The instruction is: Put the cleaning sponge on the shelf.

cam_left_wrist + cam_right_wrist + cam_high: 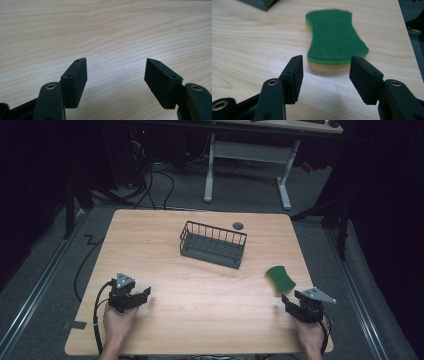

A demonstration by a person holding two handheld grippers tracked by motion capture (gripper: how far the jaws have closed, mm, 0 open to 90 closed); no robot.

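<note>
A green sponge [280, 278] with a yellow underside lies flat near the table's right edge. In the right gripper view the sponge [335, 37] sits just beyond my right gripper [326, 67], whose jaws stand open and empty in front of its near end. From above, the right gripper [290, 301] rests low at the front right, a short way behind the sponge. My left gripper [145, 293] is at the front left, open, and its own view has the left gripper [116, 68] over bare wood with nothing between the jaws.
A dark wire basket [213, 244] stands at the table's middle, toward the back. A small dark round object [238, 225] lies behind it. The wooden table [200, 290] ends close to the sponge's right side. A desk frame and cables sit on the floor beyond.
</note>
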